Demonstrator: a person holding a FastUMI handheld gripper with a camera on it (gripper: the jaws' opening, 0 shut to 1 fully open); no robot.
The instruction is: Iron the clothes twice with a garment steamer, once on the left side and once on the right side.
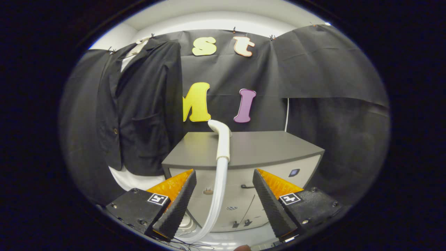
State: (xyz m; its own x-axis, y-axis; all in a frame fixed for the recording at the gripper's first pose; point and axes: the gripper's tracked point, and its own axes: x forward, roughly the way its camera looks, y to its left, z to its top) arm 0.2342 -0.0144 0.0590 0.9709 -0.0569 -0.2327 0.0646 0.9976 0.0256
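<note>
Nearest the camera, the gripper (pixel 224 198) had its jaws spread wide, holding nothing and touching nothing. There were two fingers (pixel 177 205), each with a black ribbed pad, an orange backing and one small square marker on its black base.

One translucent hose (pixel 218 195) rose through the gap between the jaws, apart from both pads, and joined one white curved handle (pixel 222 139) of the garment steamer. That handle stood upright just beyond the jaws, in front of the cabinet, its bent top reaching above the cabinet's front edge.

One grey cabinet (pixel 264 148) with a flat grey surface stood beyond the jaws. Its pale front showed one small dark square panel (pixel 294 172) toward its right side and one dark handle (pixel 246 186) lower down, right of the hose. A few thin dark wires (pixel 190 245) lay at the foot of the cabinet, below the left finger.

One dark jacket (pixel 146 108) hung to the left of the cabinet, against the booth's black cloth wall, with one button (pixel 115 131) visible on its front and one pocket flap facing the cabinet. A white garment (pixel 127 179) showed at its collar and again below its hem, just beside the cabinet's left corner. The jacket was well apart from the jaws and from the steamer handle.

One thin white cord (pixel 287 115) ran down the wall behind the cabinet's right rear corner.
</note>
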